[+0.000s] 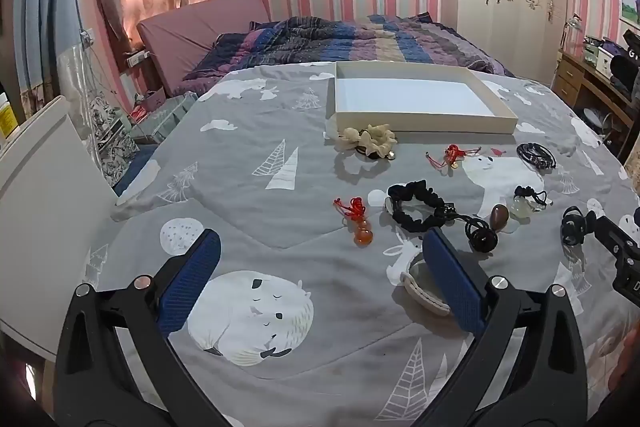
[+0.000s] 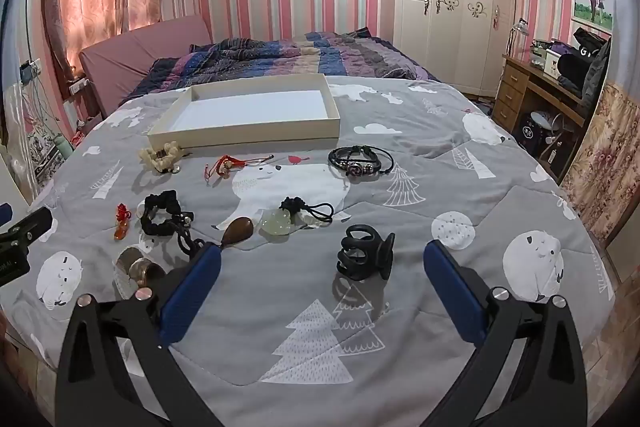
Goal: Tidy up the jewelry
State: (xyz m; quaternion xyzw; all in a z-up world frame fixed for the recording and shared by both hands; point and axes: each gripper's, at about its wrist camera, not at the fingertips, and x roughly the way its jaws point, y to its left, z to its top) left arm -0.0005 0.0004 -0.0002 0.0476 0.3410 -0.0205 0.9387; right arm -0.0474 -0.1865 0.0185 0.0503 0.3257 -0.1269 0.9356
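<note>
Right wrist view: right gripper (image 2: pixel 322 277) gapes wide around the black hair claw (image 2: pixel 363 257), untouched; left gripper (image 1: pixel 320 275) likewise wide, empty.

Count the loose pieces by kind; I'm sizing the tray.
Scrunchies: 2 (cream scrunchie, black scrunchie)
Pendants: 3 (orange gourd pendant, brown teardrop pendant, pale jade pendant)
Bracelets: 2 (red cord bracelet, black leather bracelet)
Black plastic claw clip: 1
White-strap watch: 1
Total: 9

Left finger (image 2: pixel 192 283) hides part of bangle (image 2: pixel 138 267) and pendant cord (image 2: pixel 188 245); red charm (image 2: pixel 122 221) details too small.
</note>
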